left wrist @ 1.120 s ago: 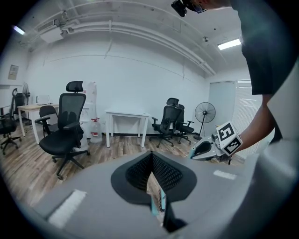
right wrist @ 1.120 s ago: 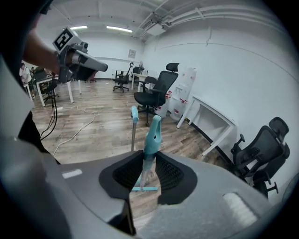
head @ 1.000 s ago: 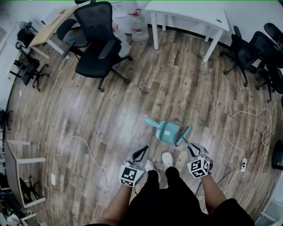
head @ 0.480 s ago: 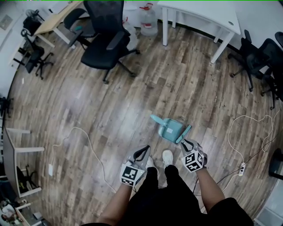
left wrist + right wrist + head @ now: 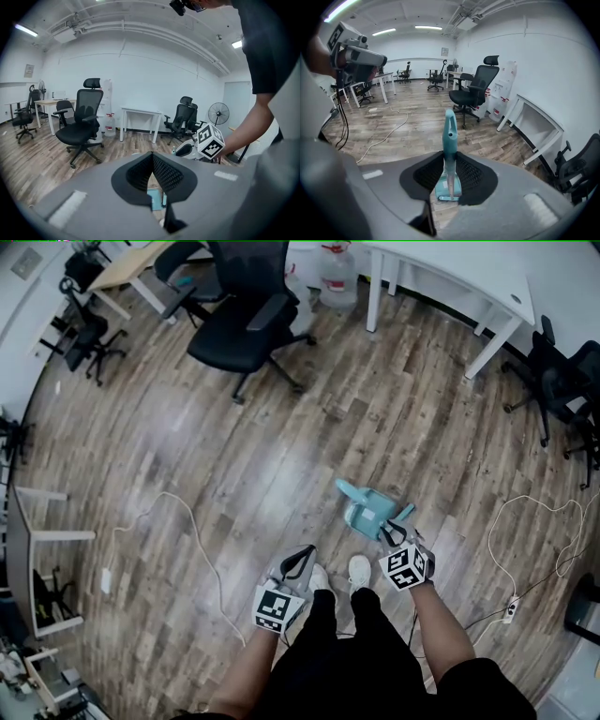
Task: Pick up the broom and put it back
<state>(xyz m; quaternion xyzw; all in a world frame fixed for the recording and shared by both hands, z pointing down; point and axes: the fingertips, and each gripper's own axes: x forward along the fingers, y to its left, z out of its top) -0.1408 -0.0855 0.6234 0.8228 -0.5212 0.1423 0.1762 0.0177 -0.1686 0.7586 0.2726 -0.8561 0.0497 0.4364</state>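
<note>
Cool, even light from ceiling strips fills the room, laying pale glare patches on the wooden floor and only faint shadows beneath the chairs. All views bow strongly toward their edges, and both gripper views darken to black corners. The broom is sharp, while the right gripper body near the lens is soft.

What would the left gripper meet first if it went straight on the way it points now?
Probably the teal dustpan, seen just beyond its closed jaws; depth is unclear, so the left gripper might touch the floor first.
</note>
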